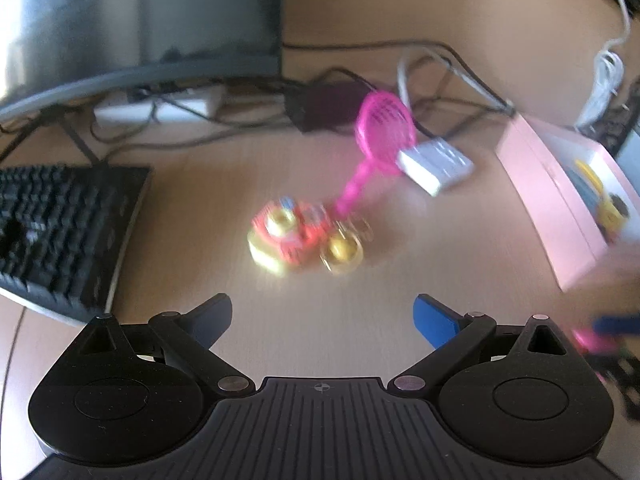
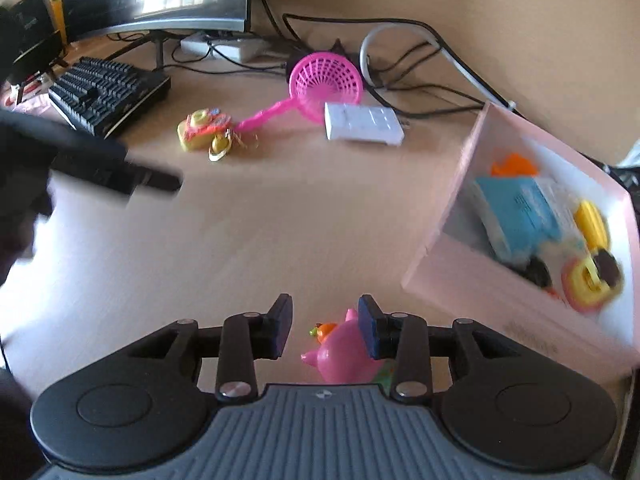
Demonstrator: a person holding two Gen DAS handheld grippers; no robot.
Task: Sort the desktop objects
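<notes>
My left gripper (image 1: 324, 316) hangs open over bare desk, with nothing between its blue pads. Beyond it lie a yellow and orange toy camera (image 1: 280, 236) (image 2: 202, 130), a gold trinket (image 1: 342, 254) and a pink strainer (image 1: 384, 128) (image 2: 326, 80). My right gripper (image 2: 325, 328) is open around a pink pig toy (image 2: 340, 358). The pig sits against the right pad, and a gap shows at the left pad. To the right stands a pink bin (image 2: 448, 216) (image 1: 536, 184) holding several toys. The left view is blurred.
A white adapter block (image 2: 362, 124) (image 1: 436, 164) lies beside the strainer. A black keyboard (image 2: 104, 92) (image 1: 60, 232) and a monitor (image 1: 140, 20) stand at the left, with a power strip (image 2: 224, 46) and tangled cables (image 2: 420, 76) behind. One blurred dark finger of the left gripper (image 2: 156, 180) crosses the right view.
</notes>
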